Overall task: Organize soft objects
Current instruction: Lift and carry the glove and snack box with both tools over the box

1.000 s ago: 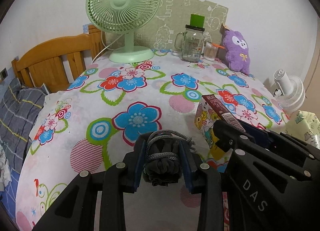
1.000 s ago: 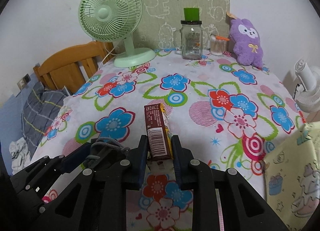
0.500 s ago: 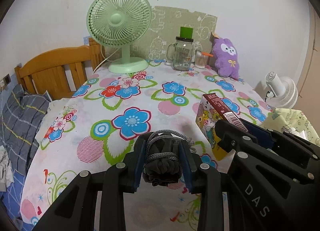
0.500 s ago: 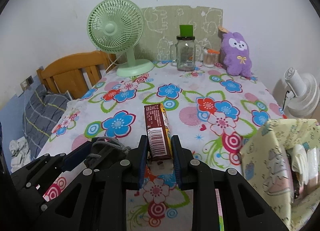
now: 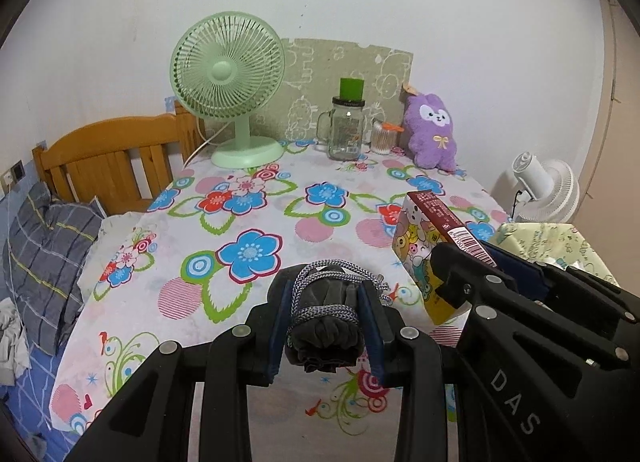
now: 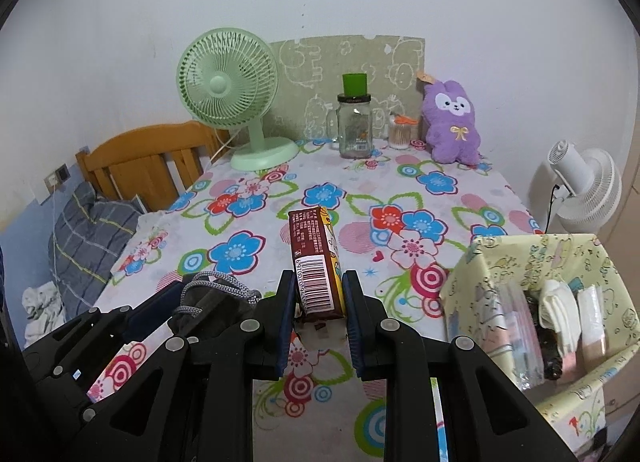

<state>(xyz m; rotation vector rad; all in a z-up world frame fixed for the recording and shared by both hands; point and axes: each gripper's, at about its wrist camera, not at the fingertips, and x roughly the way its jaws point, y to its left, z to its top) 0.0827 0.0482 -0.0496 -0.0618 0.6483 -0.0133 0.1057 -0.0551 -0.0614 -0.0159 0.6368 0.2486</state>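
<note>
Both hands loaded, carry step. Left gripper (image 5: 325, 324): fingers closed partway, clamped on a dark grey drawstring pouch (image 5: 323, 326), cord looped over its top, bottom centre of the left view. Right gripper (image 6: 318, 320): fingers nearly shut on a narrow printed carton (image 6: 318, 262), barcode end towards the camera, centre of the right view. Both things look clear of the flowered tabletop (image 6: 440, 197), side by side.

Pale yellow fabric bin (image 6: 516, 258) sits lower right of the right view, open top, white cloths and packets already inside. I take that as the drop spot.

Next move, my guess: swing right, get each load over the bin mouth, then spread the fingers. Bin walls look floppy, so come in from above and don't catch the rim. One at a time seems safer with the grippers this near each other.

Purple plush (image 6: 454, 127) still upper right by the wall, beside the jar (image 6: 354, 127) and green fan (image 6: 228, 79); maybe next pick
</note>
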